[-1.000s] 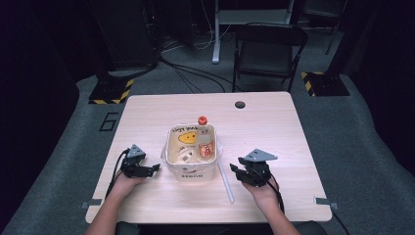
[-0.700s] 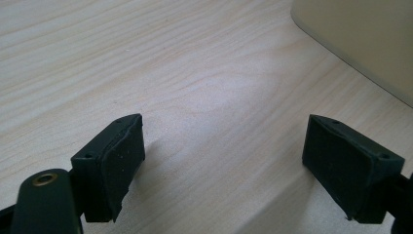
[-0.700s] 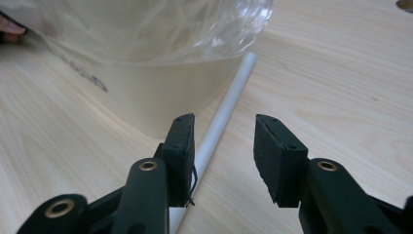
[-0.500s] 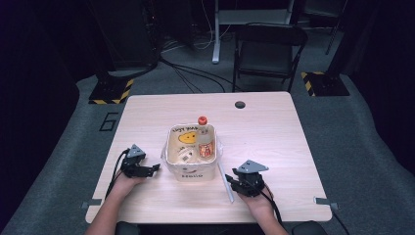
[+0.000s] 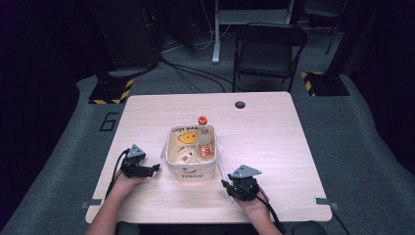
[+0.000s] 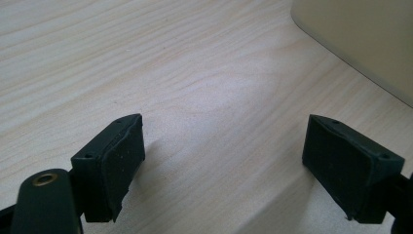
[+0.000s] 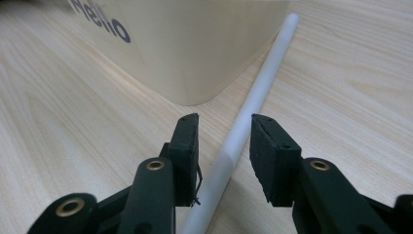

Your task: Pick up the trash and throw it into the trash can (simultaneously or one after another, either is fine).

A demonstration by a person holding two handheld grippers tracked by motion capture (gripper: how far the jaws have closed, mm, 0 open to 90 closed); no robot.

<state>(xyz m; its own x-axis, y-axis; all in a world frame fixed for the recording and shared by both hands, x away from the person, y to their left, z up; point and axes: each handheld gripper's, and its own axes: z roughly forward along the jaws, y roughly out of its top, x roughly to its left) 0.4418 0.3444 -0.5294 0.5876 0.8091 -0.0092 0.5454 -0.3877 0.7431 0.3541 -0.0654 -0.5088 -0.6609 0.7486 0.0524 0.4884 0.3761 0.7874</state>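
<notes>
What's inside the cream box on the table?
Inside the cream box lie a bottle with a red cap, a yellow smiley picture and a small packet. Anything under them is hidden.

Pale matt wood-grain table (image 7: 350, 97), smooth white plastic rod (image 7: 253, 107), matt cream tub (image 7: 204, 44)

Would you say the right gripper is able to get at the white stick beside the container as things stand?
Probably yes: the right gripper is open with its jaws either side of the white stick, which lies flat on the table beside the container, nothing between.
</notes>
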